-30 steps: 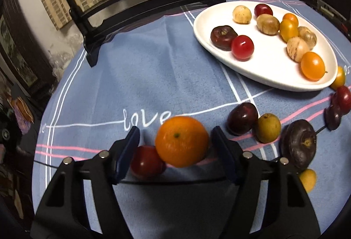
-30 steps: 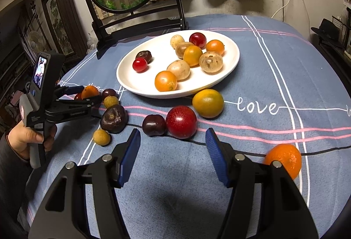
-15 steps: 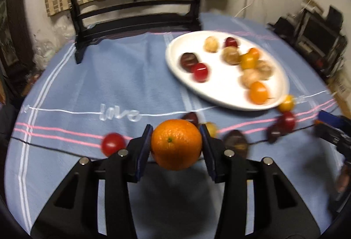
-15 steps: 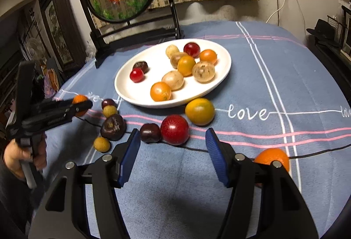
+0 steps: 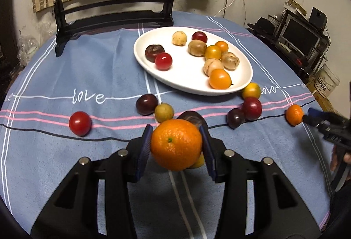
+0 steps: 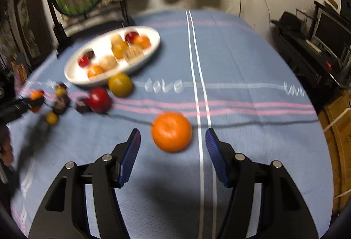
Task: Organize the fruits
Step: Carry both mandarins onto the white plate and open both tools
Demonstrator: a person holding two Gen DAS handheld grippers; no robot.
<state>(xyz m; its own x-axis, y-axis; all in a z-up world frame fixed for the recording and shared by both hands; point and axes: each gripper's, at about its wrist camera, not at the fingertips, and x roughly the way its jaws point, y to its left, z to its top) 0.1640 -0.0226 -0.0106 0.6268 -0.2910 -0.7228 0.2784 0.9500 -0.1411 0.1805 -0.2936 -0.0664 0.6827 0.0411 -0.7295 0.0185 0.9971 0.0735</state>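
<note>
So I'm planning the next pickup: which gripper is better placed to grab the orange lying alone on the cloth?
Right. The right gripper is open just in front of that orange, while the left gripper already holds another orange.

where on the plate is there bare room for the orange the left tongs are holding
The plate's bare white middle, between the red cherry tomato and the pale fruit, has room for the orange. Its right side is crowded.
</note>
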